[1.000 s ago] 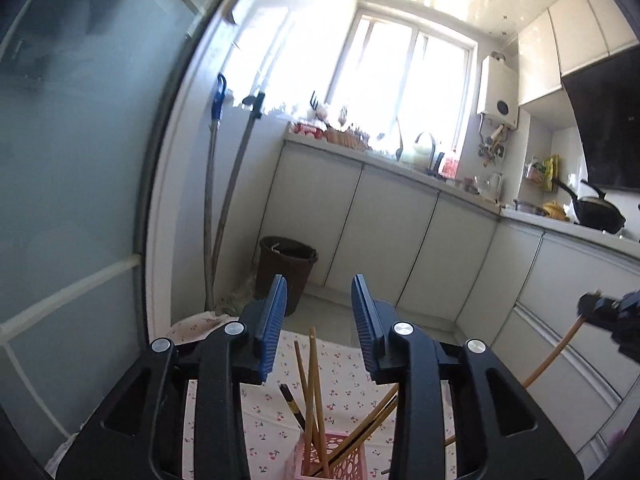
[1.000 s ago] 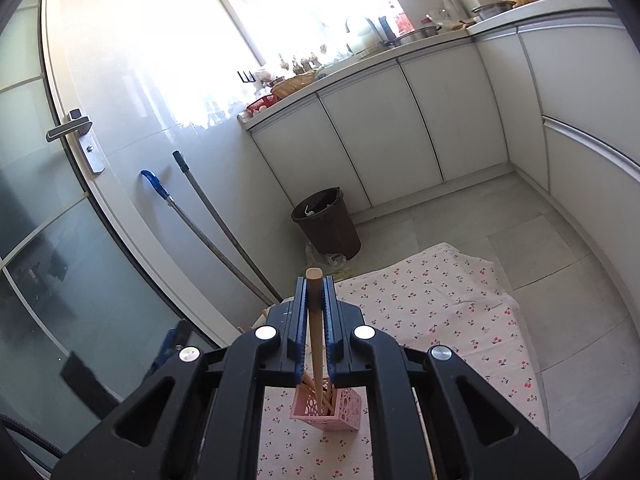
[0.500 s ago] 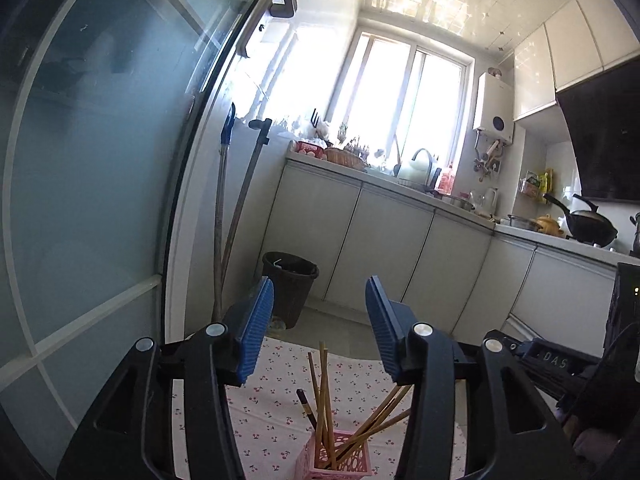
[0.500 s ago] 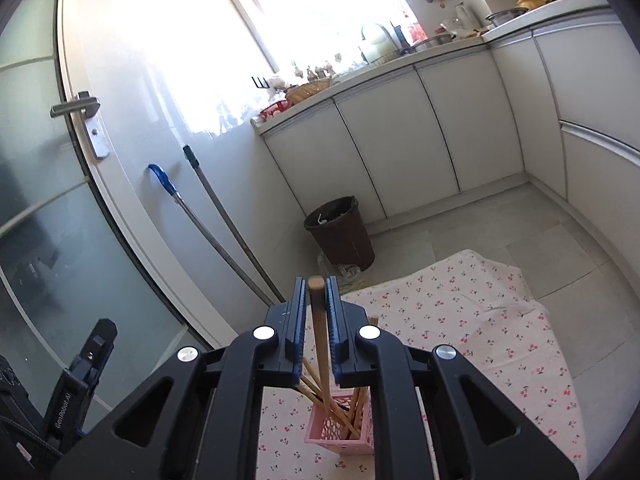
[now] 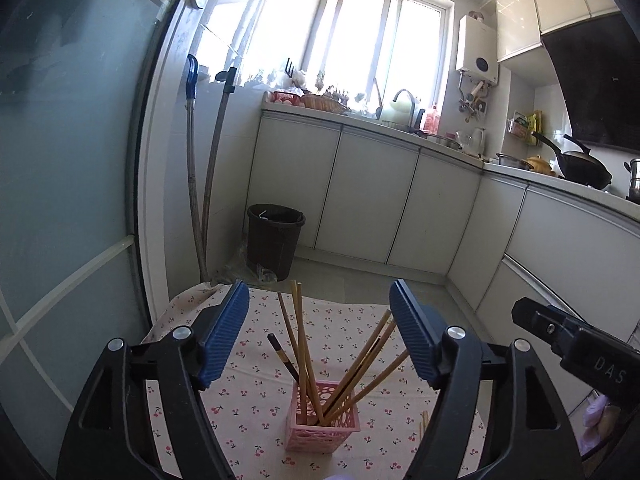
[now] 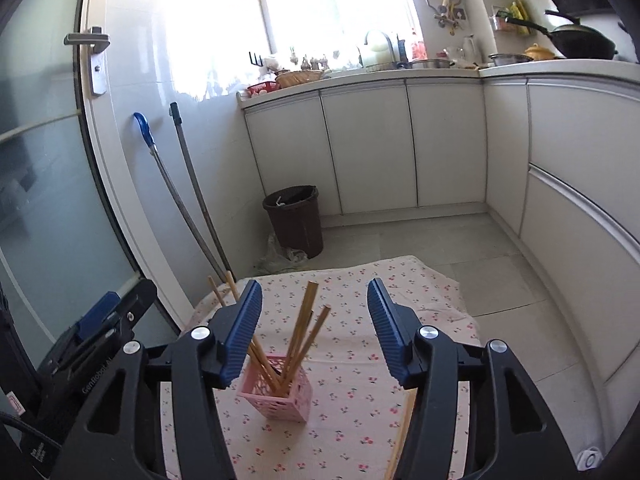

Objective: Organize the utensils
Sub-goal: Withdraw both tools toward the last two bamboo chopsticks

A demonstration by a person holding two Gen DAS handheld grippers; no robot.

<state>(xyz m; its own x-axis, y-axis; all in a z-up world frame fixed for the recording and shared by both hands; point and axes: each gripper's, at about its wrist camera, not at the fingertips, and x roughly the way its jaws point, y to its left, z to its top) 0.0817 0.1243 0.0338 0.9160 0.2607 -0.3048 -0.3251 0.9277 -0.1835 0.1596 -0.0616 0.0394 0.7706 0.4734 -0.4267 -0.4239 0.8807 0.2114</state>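
Observation:
A pink perforated holder [image 5: 322, 426] stands on a cherry-print cloth [image 5: 248, 400] and holds several wooden chopsticks [image 5: 302, 344]. It also shows in the right wrist view [image 6: 276, 398] with chopsticks [image 6: 302, 334] leaning in it. My left gripper [image 5: 320, 332] is open and empty above the holder. My right gripper [image 6: 314, 330] is open and empty above the holder. A loose chopstick [image 6: 400, 436] lies on the cloth beside the right finger, and its tip shows in the left wrist view [image 5: 423, 424].
A dark bin [image 5: 275, 236] stands by white cabinets [image 5: 372, 196]. Two mop handles [image 5: 204, 184] lean on the wall beside a glass door [image 5: 60, 160]. The cloth's far edge [image 6: 360, 266] meets grey floor tiles [image 6: 460, 248]. The right gripper's body [image 5: 580, 344] shows at right.
My right gripper has opened and let go of the chopstick, which now stands in the holder. My left gripper has opened wider. Both grippers pulled back from the holder.

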